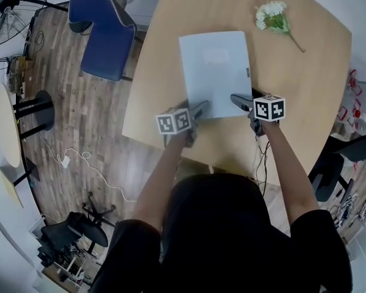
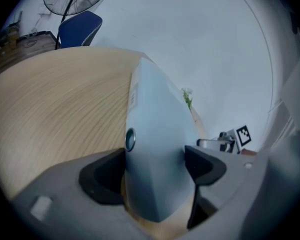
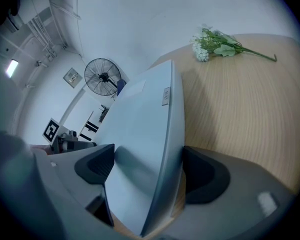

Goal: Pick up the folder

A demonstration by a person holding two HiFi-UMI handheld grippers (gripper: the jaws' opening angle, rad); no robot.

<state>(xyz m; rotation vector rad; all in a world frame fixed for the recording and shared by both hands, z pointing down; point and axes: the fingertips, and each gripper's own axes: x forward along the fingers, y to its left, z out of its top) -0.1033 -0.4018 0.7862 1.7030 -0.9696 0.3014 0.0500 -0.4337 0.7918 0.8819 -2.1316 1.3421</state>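
Left gripper [image 1: 200, 110] and right gripper [image 1: 240, 100] jaws released, straddling the folder [image 1: 215, 72] at its near corners; uneven closing could skid it across the counter [image 1: 305, 90].

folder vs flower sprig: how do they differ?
The folder: large, flat, pale blue-grey rectangle; flower sprig: small, white blooms on a green stem. The folder's near corners sit between the open jaws of the left gripper and right gripper; the sprig lies apart, untouched. Both lie on the wooden table.

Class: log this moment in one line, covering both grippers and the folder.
left gripper: jaws open, folder corner between | right gripper: same | folder: on table, ungripped
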